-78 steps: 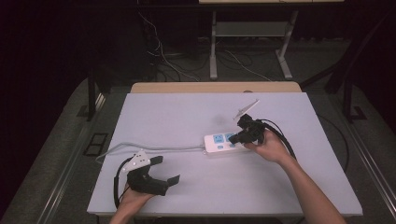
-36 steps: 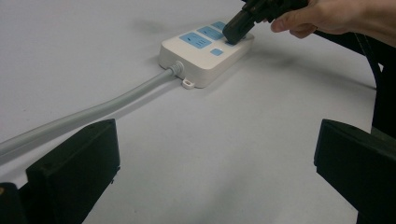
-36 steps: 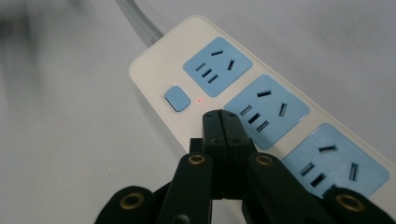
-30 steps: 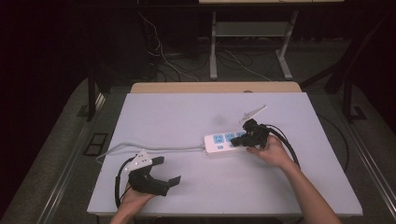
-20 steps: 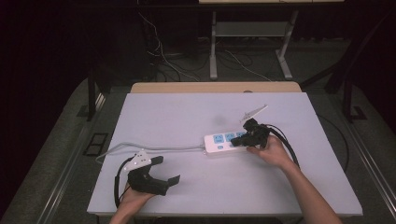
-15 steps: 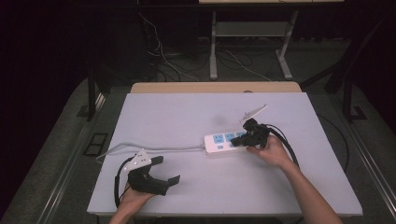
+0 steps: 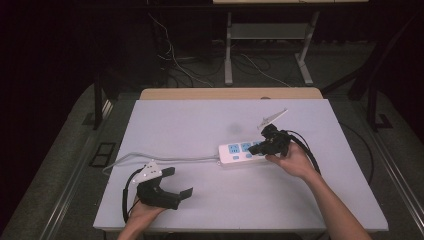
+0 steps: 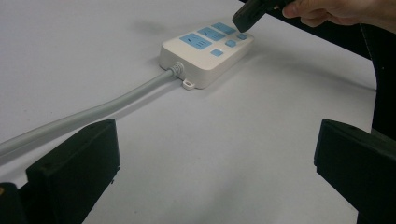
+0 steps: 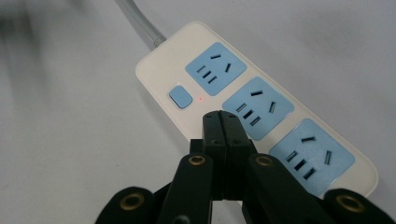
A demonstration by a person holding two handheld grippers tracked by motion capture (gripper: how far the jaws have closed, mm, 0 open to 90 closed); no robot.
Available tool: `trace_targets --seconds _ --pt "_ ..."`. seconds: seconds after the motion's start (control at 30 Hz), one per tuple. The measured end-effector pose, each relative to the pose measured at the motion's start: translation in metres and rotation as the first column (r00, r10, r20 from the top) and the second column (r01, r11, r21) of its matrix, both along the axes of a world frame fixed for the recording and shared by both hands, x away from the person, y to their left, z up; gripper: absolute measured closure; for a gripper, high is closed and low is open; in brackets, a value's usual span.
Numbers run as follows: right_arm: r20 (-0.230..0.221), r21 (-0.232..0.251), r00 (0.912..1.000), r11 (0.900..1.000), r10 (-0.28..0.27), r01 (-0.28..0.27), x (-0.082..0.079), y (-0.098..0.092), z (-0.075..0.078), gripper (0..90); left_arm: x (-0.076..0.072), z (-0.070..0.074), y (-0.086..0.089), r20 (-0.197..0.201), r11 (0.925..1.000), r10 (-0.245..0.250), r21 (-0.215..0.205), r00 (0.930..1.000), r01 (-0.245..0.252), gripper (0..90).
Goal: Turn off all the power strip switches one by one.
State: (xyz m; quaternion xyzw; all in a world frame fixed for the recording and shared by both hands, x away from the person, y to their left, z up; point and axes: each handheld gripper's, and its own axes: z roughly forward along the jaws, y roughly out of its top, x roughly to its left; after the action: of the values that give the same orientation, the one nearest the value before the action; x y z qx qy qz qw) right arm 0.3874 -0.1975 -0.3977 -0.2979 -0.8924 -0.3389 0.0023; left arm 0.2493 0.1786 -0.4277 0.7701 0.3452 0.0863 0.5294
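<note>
the white table (image 7: pixel 200 125) takes up most of the high view, and its near edge is cut off at the bottom of that picture along with the person's forearms. the floor behind it is dark, so the cables there are hard to make out.

the power strip (image 7: pixel 241 151) lies flat on the table right of centre, with its grey cord (image 7: pixel 165 157) running off to the left toward the table's left edge. in the right gripper view 3 blue sockets show on its cream top, but the far right end of the strip is cut off behind the gripper's arms. 1 blue switch (image 9: pixel 180 97) sits beside the first socket with a tiny red dot just next to it. any second switch at that spot is hidden under the closed tips. in the left gripper view more small blue switches show along the strip's near edge.

the right gripper (image 7: pixel 261 146) has its 2 jaws pressed tight together with nothing between them, and the joined tips point down at the strip's edge beside the middle socket. whether the tips actually touch the strip cannot be told from any view.

the left gripper (image 7: pixel 179 182) rests near the table's front left, well apart from the strip, jaws spread wide around bare table. its own body is largely cut off in the left gripper view.
</note>
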Motion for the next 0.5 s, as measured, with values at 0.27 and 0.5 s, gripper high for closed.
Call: trace_targets --seconds 0.27,0.5 --pt "0.013 0.005 0.9998 1.000 0.012 -0.012 0.000 0.002 0.017 90.0 0.000 0.000 0.000 0.000 1.0000 0.000 -0.002 1.0000 0.000 0.0" --pt "0.024 0.002 0.9993 1.000 0.029 -0.029 -0.001 0.010 0.028 90.0 0.000 0.000 0.000 0.000 1.0000 0.000 -0.001 1.0000 0.000 0.0"
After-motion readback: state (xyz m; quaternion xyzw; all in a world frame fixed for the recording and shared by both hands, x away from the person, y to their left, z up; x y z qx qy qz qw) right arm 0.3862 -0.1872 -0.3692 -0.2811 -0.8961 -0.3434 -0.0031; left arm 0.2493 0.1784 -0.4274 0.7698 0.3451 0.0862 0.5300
